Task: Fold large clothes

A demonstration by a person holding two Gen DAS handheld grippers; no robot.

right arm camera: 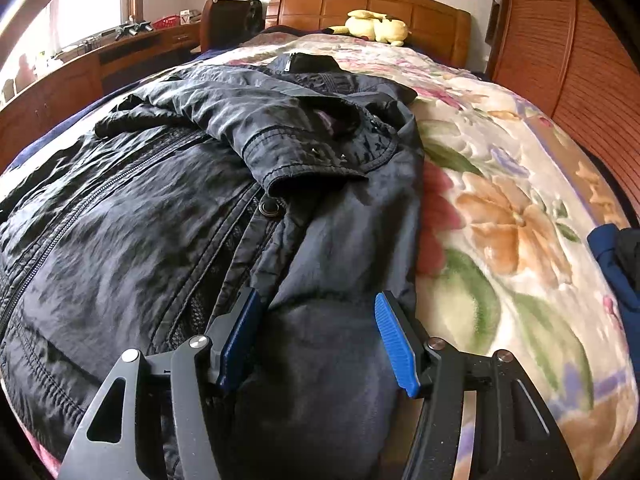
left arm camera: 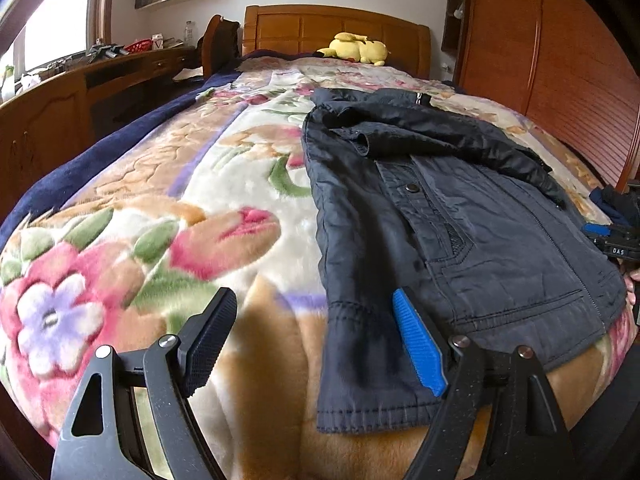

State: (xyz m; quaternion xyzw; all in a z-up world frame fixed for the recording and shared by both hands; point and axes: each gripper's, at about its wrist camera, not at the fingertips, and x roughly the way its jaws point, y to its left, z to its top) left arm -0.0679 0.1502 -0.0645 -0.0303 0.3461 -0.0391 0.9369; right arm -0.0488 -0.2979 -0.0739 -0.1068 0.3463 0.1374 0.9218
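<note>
A dark navy jacket [left arm camera: 460,216] lies flat on a floral blanket [left arm camera: 160,208] on the bed, with both sleeves folded across its chest. My left gripper [left arm camera: 312,340] is open, low over the jacket's near left hem corner, with nothing between its fingers. In the right wrist view the jacket [right arm camera: 160,208] fills the left and middle. My right gripper [right arm camera: 318,340] is open over the jacket's near right side panel, its fingers straddling a fold of fabric without pinching it. The right gripper also shows in the left wrist view [left arm camera: 612,240] at the jacket's far right edge.
A yellow plush toy [left arm camera: 360,49] lies by the wooden headboard [left arm camera: 332,28]. A wooden desk [left arm camera: 80,88] with clutter runs along the left. A slatted wooden wardrobe [left arm camera: 560,60] stands on the right. Other dark blue clothes [right arm camera: 616,256] lie at the blanket's right edge.
</note>
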